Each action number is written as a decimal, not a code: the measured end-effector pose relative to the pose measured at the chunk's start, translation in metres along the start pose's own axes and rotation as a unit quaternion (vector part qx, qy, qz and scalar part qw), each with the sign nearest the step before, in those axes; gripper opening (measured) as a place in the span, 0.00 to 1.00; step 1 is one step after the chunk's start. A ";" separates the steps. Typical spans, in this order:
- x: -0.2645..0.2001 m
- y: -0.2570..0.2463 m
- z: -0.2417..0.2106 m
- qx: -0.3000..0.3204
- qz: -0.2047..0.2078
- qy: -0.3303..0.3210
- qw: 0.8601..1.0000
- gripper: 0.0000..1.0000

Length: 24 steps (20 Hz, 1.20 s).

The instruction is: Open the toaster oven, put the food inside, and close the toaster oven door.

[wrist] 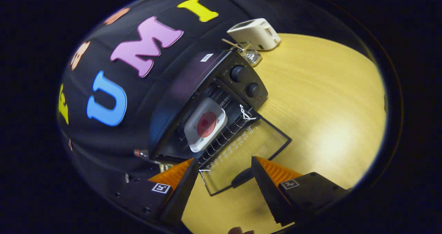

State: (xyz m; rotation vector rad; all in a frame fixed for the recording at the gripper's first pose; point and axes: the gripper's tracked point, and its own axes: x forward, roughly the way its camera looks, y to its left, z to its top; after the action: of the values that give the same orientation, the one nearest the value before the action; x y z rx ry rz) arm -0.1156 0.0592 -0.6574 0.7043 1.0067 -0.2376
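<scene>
Lying open at frame centre, the toaster oven (207, 99) holds a plated food (206, 124). Gripper (225, 166) fingers spread apart, empty, flanking the lowered door (248, 147).

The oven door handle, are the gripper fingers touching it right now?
Apart. In the gripper view the open gripper has the door handle between its fingers, gaps either side.

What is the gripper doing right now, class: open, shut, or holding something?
Gripper: open, holding nothing, fingers either side of the lowered toaster oven door.

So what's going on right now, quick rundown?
Gripper open, holding nothing, over the lowered door. Toaster oven open, food plate on rack inside. Door not yet closed.
</scene>
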 end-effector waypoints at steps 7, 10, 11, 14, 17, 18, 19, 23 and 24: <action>-0.013 -0.040 -0.066 -0.234 -0.037 0.044 0.971 0.99; -0.001 -0.047 -0.085 -0.277 -0.044 0.064 0.958 0.99; 0.004 -0.048 -0.090 -0.283 -0.046 0.068 0.955 0.99; 0.026 -0.052 -0.099 -0.292 -0.054 0.081 0.951 0.99; 0.045 -0.052 -0.104 -0.304 -0.059 0.086 0.947 0.99; 0.051 -0.052 -0.106 -0.305 -0.060 0.088 0.946 0.99; 0.056 -0.051 -0.107 -0.306 -0.061 0.090 0.946 0.99; 0.069 -0.052 -0.110 -0.311 -0.068 0.094 0.944 0.99; 0.069 -0.052 -0.110 -0.315 -0.068 0.091 0.942 0.99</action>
State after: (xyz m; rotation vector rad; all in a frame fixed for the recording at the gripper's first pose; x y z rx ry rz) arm -0.1797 0.0991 -0.7747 0.0701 1.2256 0.0388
